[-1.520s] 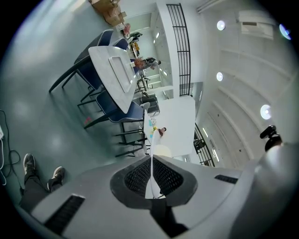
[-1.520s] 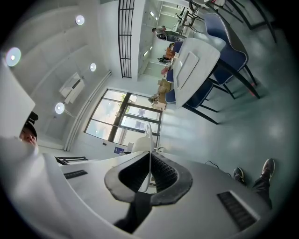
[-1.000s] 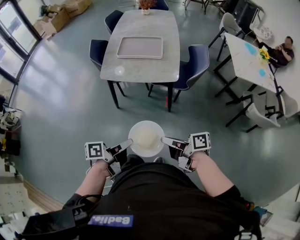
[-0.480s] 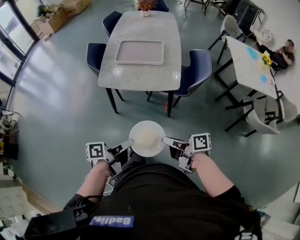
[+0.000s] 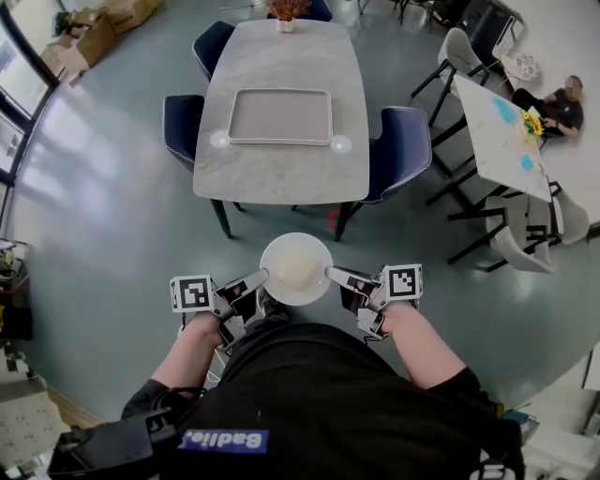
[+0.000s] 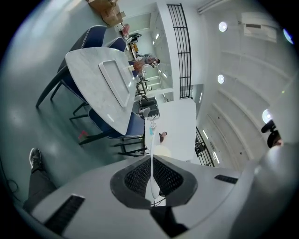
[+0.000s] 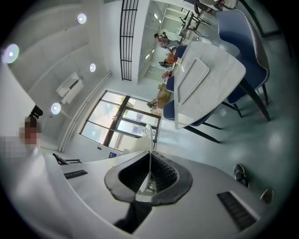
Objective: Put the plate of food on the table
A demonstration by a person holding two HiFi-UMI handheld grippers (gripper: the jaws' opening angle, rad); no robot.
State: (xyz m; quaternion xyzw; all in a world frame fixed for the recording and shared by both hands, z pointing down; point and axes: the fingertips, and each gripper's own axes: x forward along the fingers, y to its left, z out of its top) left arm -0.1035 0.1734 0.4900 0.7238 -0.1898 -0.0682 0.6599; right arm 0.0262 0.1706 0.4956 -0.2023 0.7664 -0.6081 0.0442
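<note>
The plate (image 5: 274, 282) looks glossy, the table top (image 5: 281, 175) smooth and marble-like, the floor (image 5: 112, 216) polished and reflective.

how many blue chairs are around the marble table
4: near-left chair, far-left chair, right chair, far-end chair by the flowers. The marble table may hide another.

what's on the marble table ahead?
On the table: a tray, a small round disc off its near left corner, another off the right, flowers at the far end. Anything under the tray is covered.
</note>
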